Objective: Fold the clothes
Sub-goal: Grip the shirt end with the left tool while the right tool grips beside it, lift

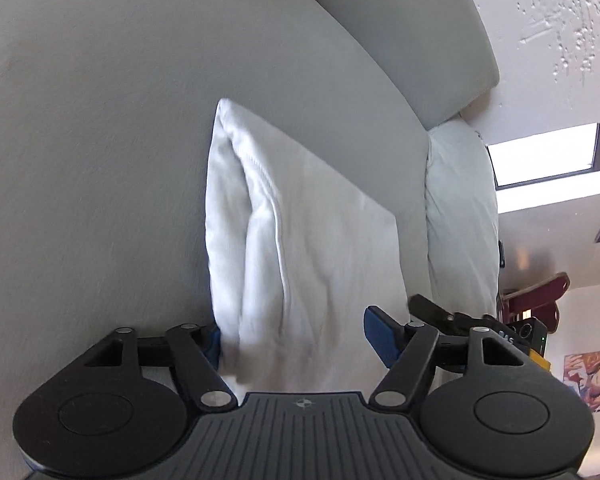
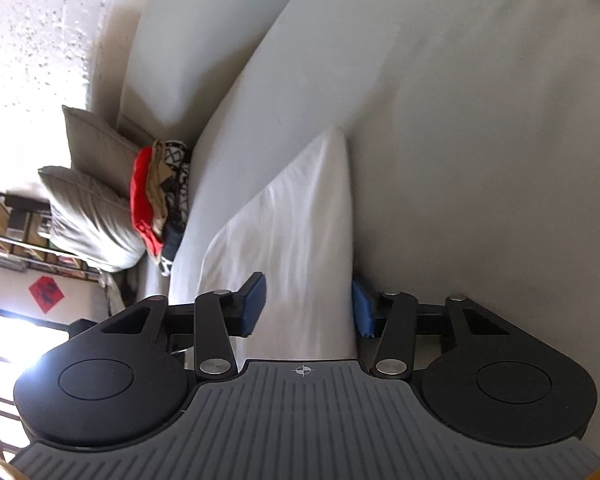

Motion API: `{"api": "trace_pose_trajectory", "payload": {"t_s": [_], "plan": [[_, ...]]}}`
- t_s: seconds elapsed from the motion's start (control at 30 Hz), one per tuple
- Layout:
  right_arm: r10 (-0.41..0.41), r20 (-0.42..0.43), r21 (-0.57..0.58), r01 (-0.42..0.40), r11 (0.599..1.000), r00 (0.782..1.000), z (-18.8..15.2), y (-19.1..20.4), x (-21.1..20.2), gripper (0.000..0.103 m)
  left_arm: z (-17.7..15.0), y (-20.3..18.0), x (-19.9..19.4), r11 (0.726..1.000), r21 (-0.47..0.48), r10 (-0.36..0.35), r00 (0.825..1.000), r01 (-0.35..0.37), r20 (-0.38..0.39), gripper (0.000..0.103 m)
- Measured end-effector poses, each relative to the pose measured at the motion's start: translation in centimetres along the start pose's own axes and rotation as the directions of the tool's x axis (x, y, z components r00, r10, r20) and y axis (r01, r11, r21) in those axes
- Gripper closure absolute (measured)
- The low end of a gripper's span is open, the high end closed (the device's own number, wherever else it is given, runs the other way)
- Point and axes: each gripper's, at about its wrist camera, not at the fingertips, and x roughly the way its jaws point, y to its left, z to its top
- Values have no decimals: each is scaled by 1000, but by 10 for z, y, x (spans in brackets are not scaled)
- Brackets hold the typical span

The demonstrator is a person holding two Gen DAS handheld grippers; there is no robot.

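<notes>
The left gripper (image 1: 296, 338) stands with its blue pads (image 1: 380, 336) spread wide, the folded white garment (image 1: 300, 248) running between them; one pad is half buried behind the cloth's edge, the other stands clear of it, so it is open around the garment rather than pinching it. The right gripper (image 2: 308, 306) is much the same: its blue pads (image 2: 254, 300) sit apart on either side of the white garment (image 2: 296, 240), one just short of the fabric, the other tucked behind its edge, with nothing clamped.

The garment itself lies flat on the grey sofa seat (image 1: 100, 160), folded into a long strip with a stitched hem showing along one fold. From the garment, the sofa's back cushion (image 1: 400, 40) rises just beyond it. In the right wrist view, further along the seat (image 2: 460, 120) from the garment, a stack of folded clothes (image 2: 160, 196) in red, tan and a black-and-white pattern leans against two grey pillows (image 2: 92, 200). In the left wrist view, a pale cushion (image 1: 460, 216) rests at the seat's other end, near the garment's far side.
</notes>
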Motion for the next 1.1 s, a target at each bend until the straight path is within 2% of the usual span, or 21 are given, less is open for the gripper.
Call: {"api": "trace_pose_trajectory", "payload": {"t_s": [0.13,0.2,0.23,0.27,0.33,0.43,0.5,0.57,0.63,0.7,0.8,0.87,0.93,1.03,1.1], "plan": [[40,8,-35,-39,999,999,7,4,17,53,10,2,9,999,-20,-27,999,27,19,46],[50,26,-24,-49,999,998,9,3,20,64,8,1,10,1000,-18,-17,999,17,27,60],[29,37,-10,-28,1000,999,9,1,21,85,7,0,10,1000,-17,-11,999,12,32,66],[16,50,-14,-16,1000,999,7,1,19,97,5,0,8,1000,-26,17,999,-16,42,77],[-9,76,-24,10,1000,997,3,3,16,97,-3,-3,3,997,-47,70,995,-67,72,86],[-64,166,-207,99,973,984,-16,42,-2,97,-26,-47,-7,976,88,186,970,-202,159,92],[-54,225,-303,123,945,973,-33,70,-23,97,-49,-87,-12,926,213,261,936,-311,234,94],[-36,291,-391,153,908,956,-53,95,-50,98,-78,-125,-23,872,301,284,900,-386,331,94],[-15,358,-439,182,880,934,-77,110,-84,97,-114,-161,-38,806,369,282,849,-463,447,94],[7,420,-463,208,861,907,-102,117,-119,97,-155,-189,-53,740,422,248,796,-524,553,94],[44,509,-496,251,831,860,-140,129,-171,97,-218,-222,-74,658,490,146,735,-572,662,94],[71,564,-513,282,811,823,-165,137,-206,97,-246,-237,-82,648,524,79,733,-552,675,94],[85,626,-506,321,800,775,-178,138,-242,97,-273,-253,-90,636,558,11,730,-532,684,94],[89,694,-467,353,810,715,-187,135,-299,97,-292,-287,-91,621,628,-82,758,-470,648,94],[90,735,-440,373,817,672,-193,132,-337,97,-298,-311,-88,631,674,-145,795,-384,589,94]]}}
